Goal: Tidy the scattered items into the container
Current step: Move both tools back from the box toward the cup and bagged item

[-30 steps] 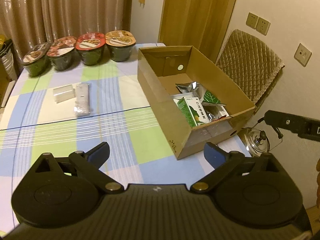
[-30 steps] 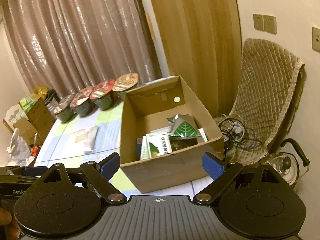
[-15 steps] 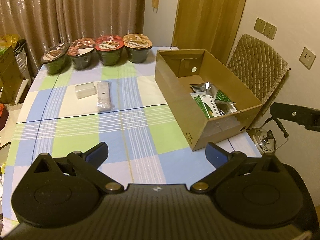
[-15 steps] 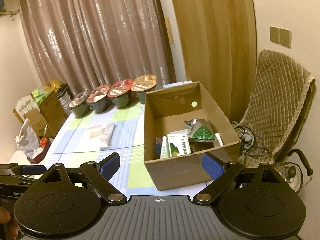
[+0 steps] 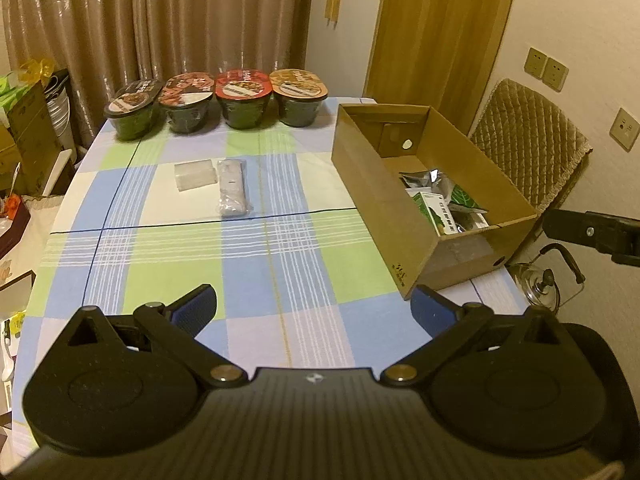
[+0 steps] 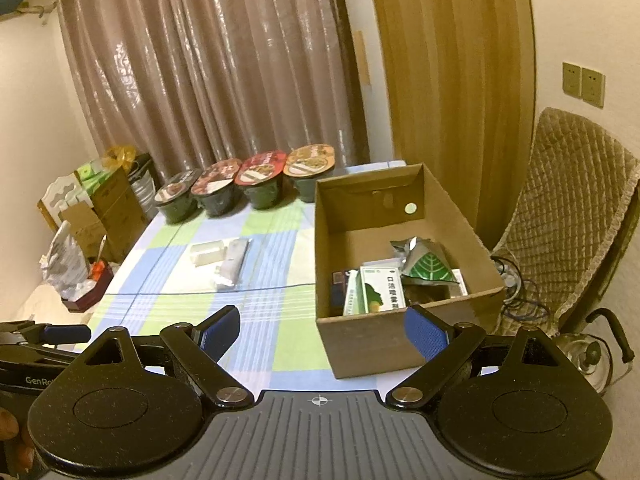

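Four bowls [image 5: 216,100] at the table's [image 5: 168,256] far edge, likely light but broad; mid-table, a crinkly, slippery pouch [image 5: 233,188] and flat packet [image 5: 195,174], best pinched across their width; box [image 5: 372,204] right; both grippers [image 5: 312,306] [image 6: 322,330] spread, empty.

Table [image 5: 168,264] covered with checked cloth, blue, green and cream squares. Far edge: four lidded bowls [image 5: 218,102] in a row, side by side. Mid-table: flat clear packet [image 5: 195,175] just beside a wrapped grey pack [image 5: 233,194], long axis running away from the near edge. Right side: open cardboard box [image 5: 380,204], near corner close to the table's right edge, holding packets.
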Motion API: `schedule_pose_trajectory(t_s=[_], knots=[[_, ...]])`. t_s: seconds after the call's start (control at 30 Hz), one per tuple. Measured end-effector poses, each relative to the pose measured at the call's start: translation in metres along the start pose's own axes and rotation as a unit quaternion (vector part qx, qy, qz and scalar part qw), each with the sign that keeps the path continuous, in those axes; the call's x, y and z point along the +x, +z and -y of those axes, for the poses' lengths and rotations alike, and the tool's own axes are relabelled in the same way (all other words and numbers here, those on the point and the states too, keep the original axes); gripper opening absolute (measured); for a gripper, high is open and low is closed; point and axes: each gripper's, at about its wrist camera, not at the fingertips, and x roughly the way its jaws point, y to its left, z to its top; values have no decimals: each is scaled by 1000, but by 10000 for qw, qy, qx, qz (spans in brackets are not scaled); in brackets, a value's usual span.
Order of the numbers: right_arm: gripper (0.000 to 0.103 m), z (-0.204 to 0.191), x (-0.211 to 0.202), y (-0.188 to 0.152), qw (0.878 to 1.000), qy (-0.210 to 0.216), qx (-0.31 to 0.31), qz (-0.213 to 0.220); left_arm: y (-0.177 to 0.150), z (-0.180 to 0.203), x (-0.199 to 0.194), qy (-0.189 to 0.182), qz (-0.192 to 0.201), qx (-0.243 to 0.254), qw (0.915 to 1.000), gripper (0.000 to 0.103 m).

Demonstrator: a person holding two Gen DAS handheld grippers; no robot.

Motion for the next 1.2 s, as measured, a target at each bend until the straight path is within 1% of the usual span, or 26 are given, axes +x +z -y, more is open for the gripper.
schedule_pose_trajectory(t_s=[0.17, 0.3, 0.43, 0.53, 0.67, 0.73, 0.8, 0.9, 1.07, 1.2], knots=[[94, -15, 12, 5, 9998, 97, -171, -66, 0, -18, 6, 101, -21, -92, 9999, 101], [94, -31, 31, 13, 9991, 213, -350, -145, 3, -41, 14, 241, -21, -167, 9996, 101], [94, -52, 59, 21, 9974, 365, -562, -259, 12, -71, 31, 403, -37, -217, 9989, 101], [94, -71, 89, 28, 9954, 505, -725, -372, 20, -94, 48, 512, -52, -148, 9986, 101], [94, -97, 141, 32, 9919, 689, -923, -543, 33, -125, 79, 600, -46, 122, 9981, 101], [94, -106, 168, 32, 9899, 763, -1020, -630, 38, -140, 96, 560, -56, 303, 9980, 101], [94, -115, 199, 32, 9879, 786, -1121, -731, 44, -155, 114, 556, -110, 552, 9969, 101], [94, -120, 247, 34, 9864, 750, -1148, -908, 54, -177, 144, 660, -257, 812, 9942, 101], [94, -129, 321, 39, 9833, 713, -1185, -1183, 69, -206, 190, 576, -385, 862, 9939, 101], [94, -140, 372, 41, 9792, 670, -1351, -1356, 77, -218, 222, 492, -423, 828, 9945, 101]])
